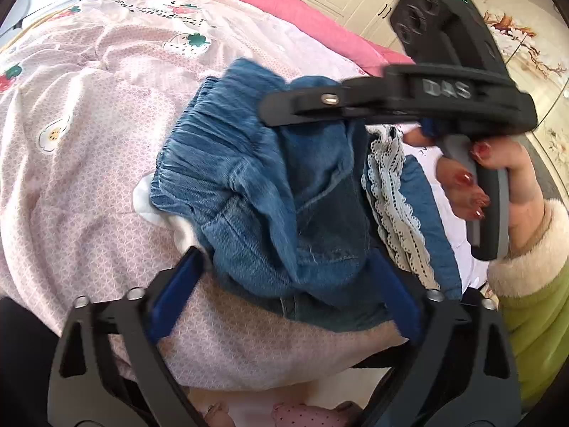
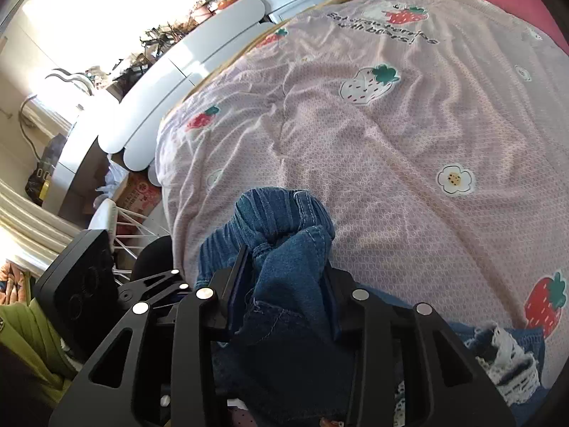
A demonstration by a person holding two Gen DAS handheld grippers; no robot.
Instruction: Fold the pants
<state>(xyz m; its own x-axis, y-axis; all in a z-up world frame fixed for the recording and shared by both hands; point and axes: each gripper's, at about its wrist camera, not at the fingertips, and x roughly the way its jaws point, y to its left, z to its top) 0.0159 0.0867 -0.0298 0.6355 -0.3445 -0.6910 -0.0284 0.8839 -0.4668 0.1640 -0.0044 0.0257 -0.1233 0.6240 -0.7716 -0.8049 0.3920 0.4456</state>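
The blue denim pants [image 1: 270, 192] lie bunched on the pink strawberry bedspread [image 1: 89, 124]. In the left wrist view my left gripper [image 1: 288, 270] stands wide open, with the lower part of the bundle between its blue-padded fingers [image 1: 174, 284]. My right gripper [image 1: 274, 106] reaches in from the right over the gathered waistband, held by a hand [image 1: 505, 163]. In the right wrist view the right gripper [image 2: 286, 267] is shut on a wad of the pants [image 2: 284, 220], which bulges up past its fingertips.
A blue garment with white lace trim [image 1: 398, 206] lies just right of the pants, also seen as lace [image 2: 505, 352]. The bedspread [image 2: 391, 142] stretches far ahead. A white scalloped bed board [image 2: 170, 82] borders the bed's left; a pink quilt [image 1: 284, 3] lies at the back.
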